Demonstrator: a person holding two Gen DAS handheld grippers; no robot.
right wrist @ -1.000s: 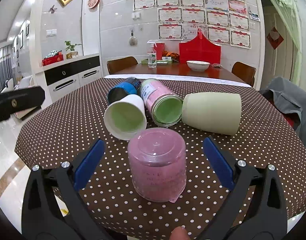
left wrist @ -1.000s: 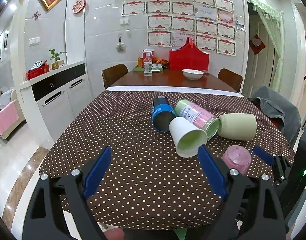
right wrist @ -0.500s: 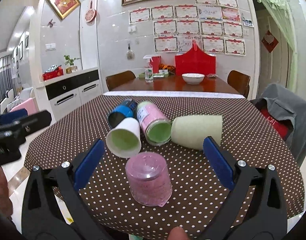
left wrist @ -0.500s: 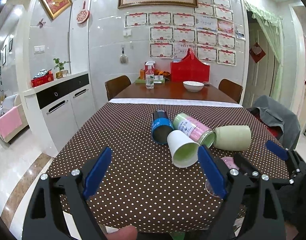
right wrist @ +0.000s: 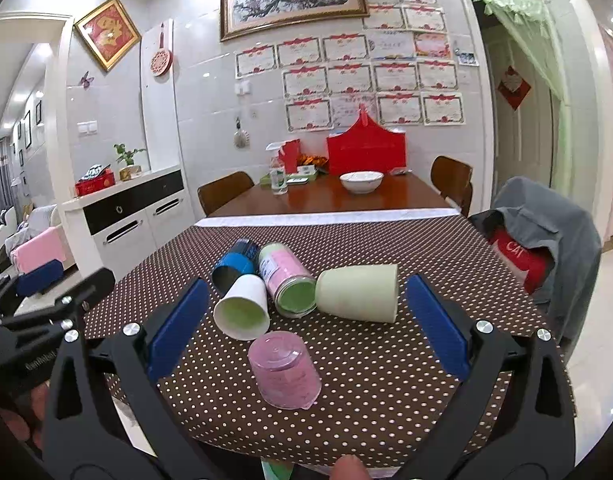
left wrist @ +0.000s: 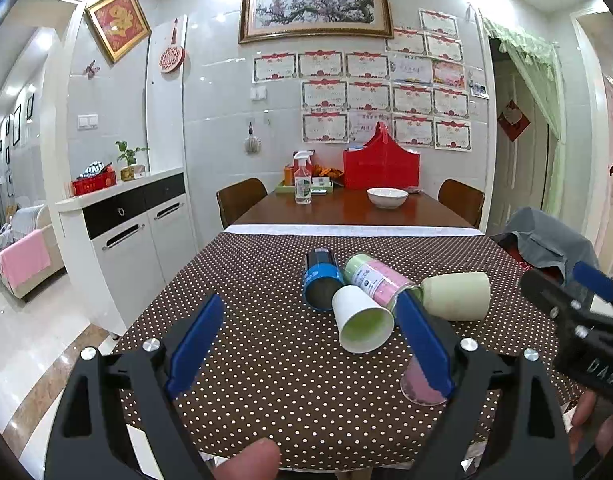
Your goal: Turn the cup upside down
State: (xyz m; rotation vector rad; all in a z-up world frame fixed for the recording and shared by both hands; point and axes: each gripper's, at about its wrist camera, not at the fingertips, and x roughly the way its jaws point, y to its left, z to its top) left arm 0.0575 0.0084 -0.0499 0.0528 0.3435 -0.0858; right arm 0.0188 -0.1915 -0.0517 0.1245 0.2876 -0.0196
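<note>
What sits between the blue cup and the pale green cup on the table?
The pink-and-green cup lies on its side between the blue cup and the pale green cup, mouth toward the camera. The right wrist view shows it best.

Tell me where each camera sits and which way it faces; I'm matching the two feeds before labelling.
Left wrist: on the left gripper, looking along the polka-dot table at the lying white paper cup; its open blue jaws, a fingertip and the right gripper show.
Right wrist: on the right gripper, over the near edge, facing the upside-down pink plastic cup; open jaws, a fingertip and the left gripper at left.
Shared: the same cups and far white bowl.
</note>
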